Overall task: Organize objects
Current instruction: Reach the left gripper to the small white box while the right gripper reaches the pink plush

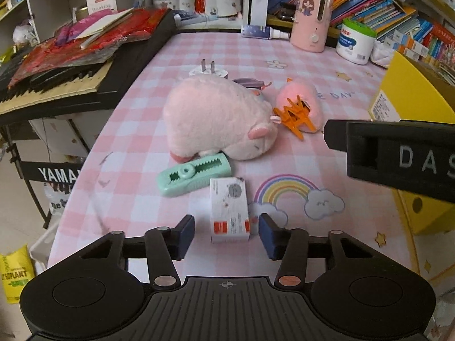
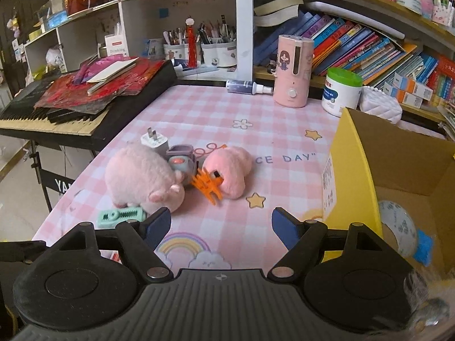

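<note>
A small white box with red marks (image 1: 230, 213) lies on the pink checked tablecloth, between the fingers of my left gripper (image 1: 227, 234). Both pads stand a little off its sides, so the jaws are open. Beyond it lie a mint green clip (image 1: 193, 176), a big pink plush pig (image 1: 216, 122), an orange claw clip (image 1: 293, 116) and a small pink plush (image 1: 298, 105). My right gripper (image 2: 221, 223) is open over the rainbow print with nothing between its fingers. The same pig (image 2: 142, 179) and claw clip (image 2: 207, 184) lie ahead of it.
A yellow cardboard box (image 2: 355, 170) stands open at the right, with a round roll (image 2: 398, 233) inside. A white plug (image 2: 155, 140) and a grey toy (image 2: 180, 159) sit behind the pig. A keyboard (image 1: 57, 85) borders the table's left. A pink humidifier (image 1: 311, 20) and a white jar (image 1: 355, 41) stand at the back.
</note>
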### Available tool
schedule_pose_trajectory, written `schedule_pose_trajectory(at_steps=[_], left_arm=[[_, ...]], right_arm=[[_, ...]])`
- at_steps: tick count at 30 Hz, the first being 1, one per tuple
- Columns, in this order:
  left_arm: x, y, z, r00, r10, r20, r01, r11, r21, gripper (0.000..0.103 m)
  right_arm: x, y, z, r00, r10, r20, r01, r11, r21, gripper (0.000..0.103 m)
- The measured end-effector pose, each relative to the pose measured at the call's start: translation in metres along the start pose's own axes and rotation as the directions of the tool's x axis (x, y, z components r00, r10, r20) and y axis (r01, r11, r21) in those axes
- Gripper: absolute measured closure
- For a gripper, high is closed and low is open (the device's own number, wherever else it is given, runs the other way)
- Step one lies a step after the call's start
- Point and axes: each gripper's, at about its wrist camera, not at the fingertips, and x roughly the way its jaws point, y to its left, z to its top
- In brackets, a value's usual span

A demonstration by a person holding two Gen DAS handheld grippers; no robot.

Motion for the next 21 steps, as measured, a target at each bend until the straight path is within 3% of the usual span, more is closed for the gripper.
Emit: schedule_pose_trajectory(at_steps=[8,11,21], left_arm=[[0.011,-0.004,0.006,1.000,0.017,0.005,-0.017,0.999,0.031,0.062],[0.011,-0.004,0.007,1.000,0.014,0.010,-0.014,0.999,0.035,0.075],[-0.008,0.015,0.007,0.998,-0.048,0.028,0.050,0.998,-0.049,0.075]], right_arm=[[0.032,-0.011,0.026,1.000,-0.004,-0.013,0.005,0.995,0.095,0.025],[0.047,-0.016,0.038,1.000,-0.009,-0.021,0.012,0.988,0.154,0.025],[0.116,-0.019,0.065,0.994,-0.021,-0.109,0.047,0.970,0.240,0.028]])
